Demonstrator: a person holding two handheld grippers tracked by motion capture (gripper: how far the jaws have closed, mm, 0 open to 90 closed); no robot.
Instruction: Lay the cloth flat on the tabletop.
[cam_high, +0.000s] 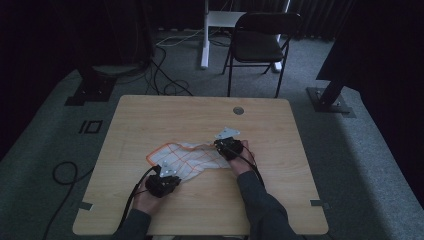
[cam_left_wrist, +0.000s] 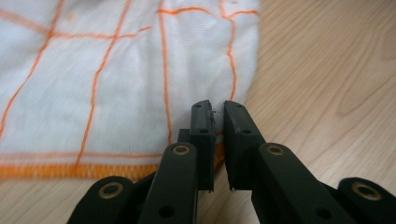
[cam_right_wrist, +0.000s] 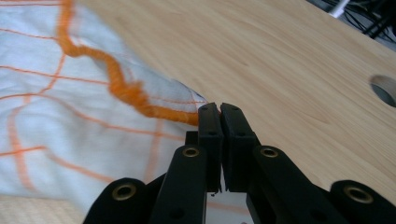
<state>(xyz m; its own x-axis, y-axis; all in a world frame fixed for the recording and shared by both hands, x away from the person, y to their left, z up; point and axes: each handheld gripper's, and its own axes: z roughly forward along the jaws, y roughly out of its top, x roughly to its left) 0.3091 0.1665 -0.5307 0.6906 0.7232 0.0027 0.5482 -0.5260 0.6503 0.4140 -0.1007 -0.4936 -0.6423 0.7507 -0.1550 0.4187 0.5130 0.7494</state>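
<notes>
**Both grippers pinch the cloth's corners**

The white, orange-lined cloth lies rumpled mid-table. The left gripper is closed on its near hemmed corner, the right gripper clamped on the far edge, likely so the two can pull it flat.

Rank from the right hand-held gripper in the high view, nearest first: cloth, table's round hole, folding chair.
From the right hand-held gripper:
1. Cloth, at its jaws, to its left on the table.
2. Round hole, beyond it near the table's far edge.
3. Folding chair, on the floor past the table.
</notes>
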